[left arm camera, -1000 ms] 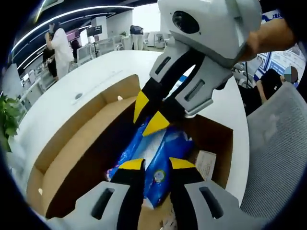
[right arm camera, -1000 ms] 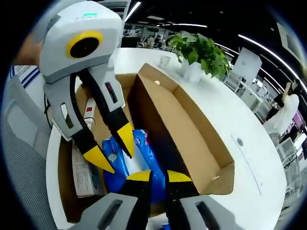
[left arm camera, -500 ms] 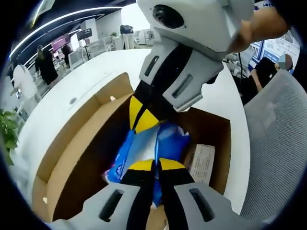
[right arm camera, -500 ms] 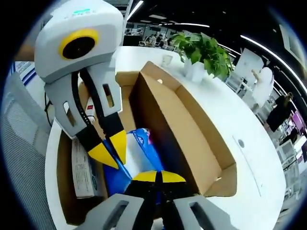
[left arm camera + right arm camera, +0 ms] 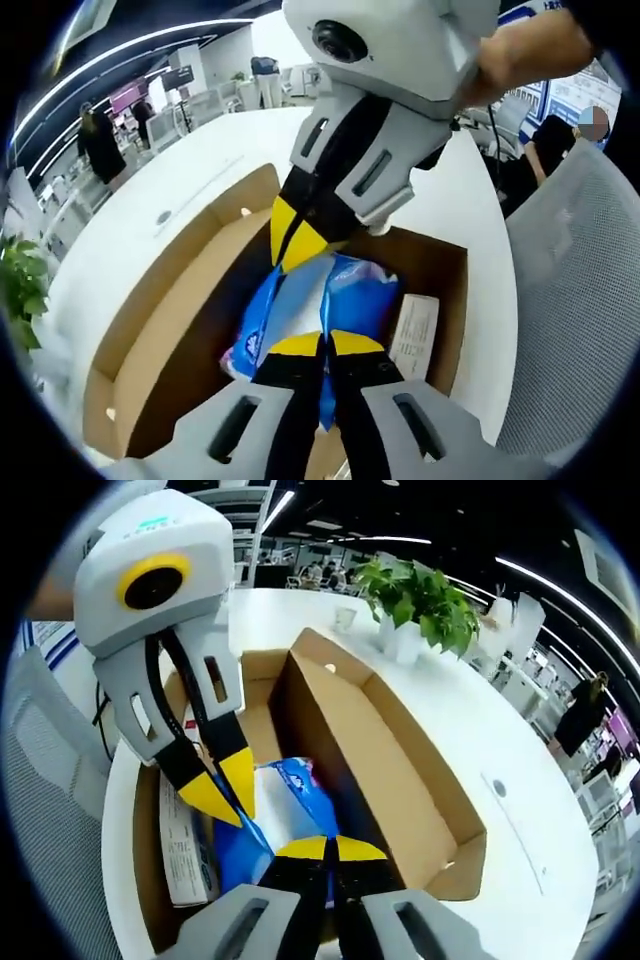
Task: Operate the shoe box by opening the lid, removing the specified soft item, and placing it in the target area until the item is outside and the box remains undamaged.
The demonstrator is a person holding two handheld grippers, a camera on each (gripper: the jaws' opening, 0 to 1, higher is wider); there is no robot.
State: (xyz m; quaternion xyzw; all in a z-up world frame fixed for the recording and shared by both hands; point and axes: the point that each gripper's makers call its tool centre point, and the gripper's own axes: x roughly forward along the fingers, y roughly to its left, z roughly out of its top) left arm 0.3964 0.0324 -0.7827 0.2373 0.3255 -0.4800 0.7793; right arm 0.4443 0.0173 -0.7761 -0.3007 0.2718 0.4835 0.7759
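A blue and white soft pack [image 5: 350, 292] lies in the open cardboard shoe box [image 5: 150, 330], whose lid stands folded back along one side. My left gripper [image 5: 325, 344] is shut on the pack's near end. The right gripper [image 5: 292, 240] reaches in from above and is shut on the pack's far edge. In the right gripper view the same pack [image 5: 285, 805] sits between my right gripper [image 5: 331, 848], shut on its edge, and the left gripper [image 5: 228, 788], which pinches it from the left. The box lid [image 5: 400, 770] stands up on the right.
A white printed carton [image 5: 414, 328] lies in the box beside the pack, also seen as the carton [image 5: 186, 845]. The box rests on a white round table [image 5: 200, 165]. A grey mesh chair [image 5: 570, 300] stands close by. A potted plant [image 5: 420, 600] and a cup [image 5: 345, 615] are further along the table.
Both grippers went from open jaws around the pack to shut on it. The pack now looks drawn a little upward and its ends are more bunched.
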